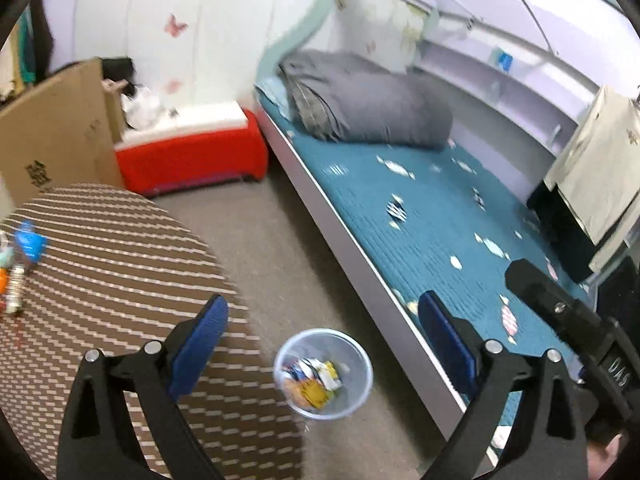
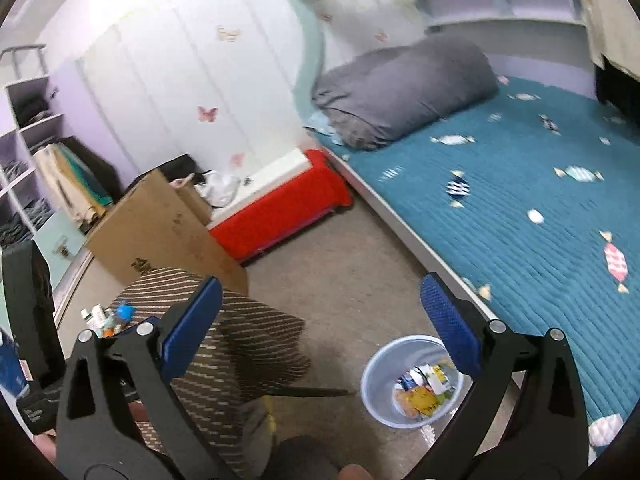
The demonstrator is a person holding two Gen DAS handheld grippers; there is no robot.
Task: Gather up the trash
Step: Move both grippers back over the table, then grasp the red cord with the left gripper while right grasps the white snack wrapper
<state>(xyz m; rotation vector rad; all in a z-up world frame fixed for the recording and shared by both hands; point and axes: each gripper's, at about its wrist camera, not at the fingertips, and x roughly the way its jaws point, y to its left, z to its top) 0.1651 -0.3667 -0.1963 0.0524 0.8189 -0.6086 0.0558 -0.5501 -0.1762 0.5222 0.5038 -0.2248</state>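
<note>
Tools: left tool (image 1: 322,312) and right tool (image 2: 322,294) both spread wide, nothing between the pads. Trash bin (image 1: 323,372), on the floor (image 1: 280,248) between striped tabletop (image 1: 120,264) and bed (image 1: 432,216), holds wrappers (image 1: 316,380). Far: red bench (image 1: 192,160), cardboard box (image 1: 56,128).

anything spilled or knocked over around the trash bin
Nothing stands out. The bin stands upright on the floor between the striped table and the bed, with wrappers inside it and none visible on the carpet around it.
</note>
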